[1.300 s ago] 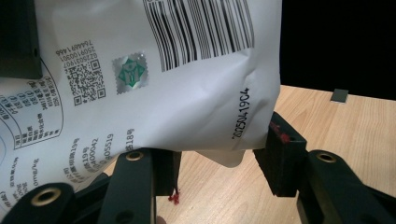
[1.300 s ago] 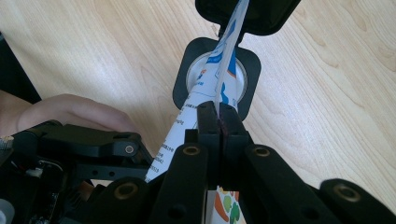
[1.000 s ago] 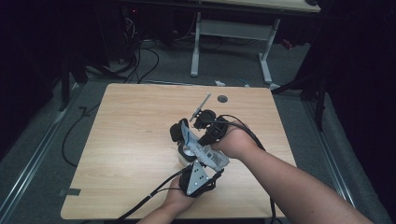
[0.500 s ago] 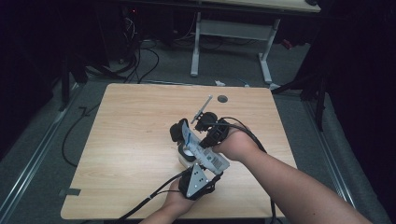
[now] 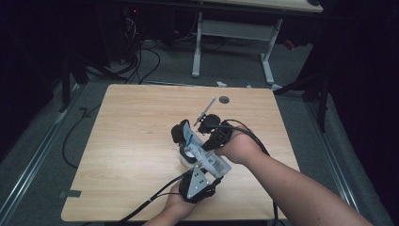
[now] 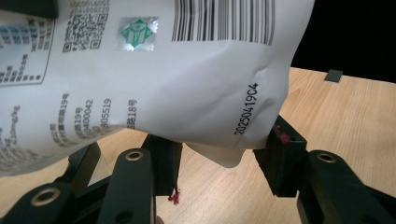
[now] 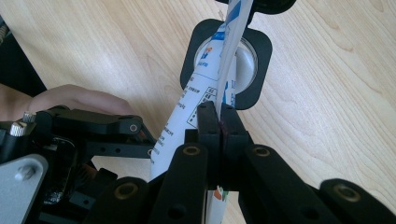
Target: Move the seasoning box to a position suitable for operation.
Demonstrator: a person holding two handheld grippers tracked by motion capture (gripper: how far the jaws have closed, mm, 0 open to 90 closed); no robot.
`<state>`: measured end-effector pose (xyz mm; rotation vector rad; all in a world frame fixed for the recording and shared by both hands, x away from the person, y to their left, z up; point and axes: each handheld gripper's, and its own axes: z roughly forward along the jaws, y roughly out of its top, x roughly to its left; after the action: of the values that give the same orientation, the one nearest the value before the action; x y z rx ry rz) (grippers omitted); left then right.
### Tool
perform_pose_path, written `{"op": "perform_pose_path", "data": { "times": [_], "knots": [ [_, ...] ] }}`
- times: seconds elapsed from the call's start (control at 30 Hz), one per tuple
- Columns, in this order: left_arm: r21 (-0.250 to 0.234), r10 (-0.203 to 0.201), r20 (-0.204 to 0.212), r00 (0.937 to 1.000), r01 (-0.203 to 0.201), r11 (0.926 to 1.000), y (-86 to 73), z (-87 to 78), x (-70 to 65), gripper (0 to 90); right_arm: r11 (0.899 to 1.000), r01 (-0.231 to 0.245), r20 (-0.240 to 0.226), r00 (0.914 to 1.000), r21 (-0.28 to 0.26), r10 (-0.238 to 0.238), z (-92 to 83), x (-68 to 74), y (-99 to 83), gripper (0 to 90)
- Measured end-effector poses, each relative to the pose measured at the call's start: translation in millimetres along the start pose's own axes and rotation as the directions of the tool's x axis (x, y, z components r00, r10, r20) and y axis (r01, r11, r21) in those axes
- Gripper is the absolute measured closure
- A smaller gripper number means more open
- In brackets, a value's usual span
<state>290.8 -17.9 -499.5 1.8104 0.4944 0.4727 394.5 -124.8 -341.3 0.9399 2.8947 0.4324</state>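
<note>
1. We see a white printed pouch (image 5: 203,153) held over the middle of the wooden table (image 5: 131,141), between both grippers; barcode, QR code and a date stamp show on its face in the left gripper view (image 6: 154,70).
2. Right gripper (image 7: 219,122): clenched on the pouch; jaws pressed flat together on its thin edge in the right gripper view; in the high view it sits at about 2 o'clock of the pouch (image 5: 212,134).
3. Left gripper (image 6: 219,163): jaws part-way apart on the pouch's bottom end; the right-hand pad touches the pouch's corner; whether the other pad presses on it we cannot tell; in the high view it sits at 6 o'clock of the pouch (image 5: 197,182).
4. Below the pouch: a black square-cornered holder with a white round inside (image 7: 247,70), standing on the table; the pouch edge runs across it in the right gripper view; contact we cannot tell.
5. A thin grey rod (image 5: 205,111) lies on the table at 12 o'clock of the right gripper; a small dark disc (image 5: 224,100) sits just beyond it, near the far edge.
</note>
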Motion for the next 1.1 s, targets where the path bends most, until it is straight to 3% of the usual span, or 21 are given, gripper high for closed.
{"op": "perform_pose_path", "data": {
  "times": [0.23, 1.1],
  "knots": [
    [0.012, -0.022, -0.001, 0.9998, 0.022, 0.9997, -4.2, -0.7, -0.2, 54.5, 1.0, -0.002, -0.003, 1.0, 0.002, 0.002, 3.4, 0.7, -0.4, 89.9],
    [0.051, -0.041, -0.018, 0.999, 0.041, 0.9978, -9.4, -1.3, 2.4, 54.7, 1.0, -0.004, -0.008, 1.0, 0.0, 0.004, 4.4, 1.7, -4.7, 89.8]
  ]
}}
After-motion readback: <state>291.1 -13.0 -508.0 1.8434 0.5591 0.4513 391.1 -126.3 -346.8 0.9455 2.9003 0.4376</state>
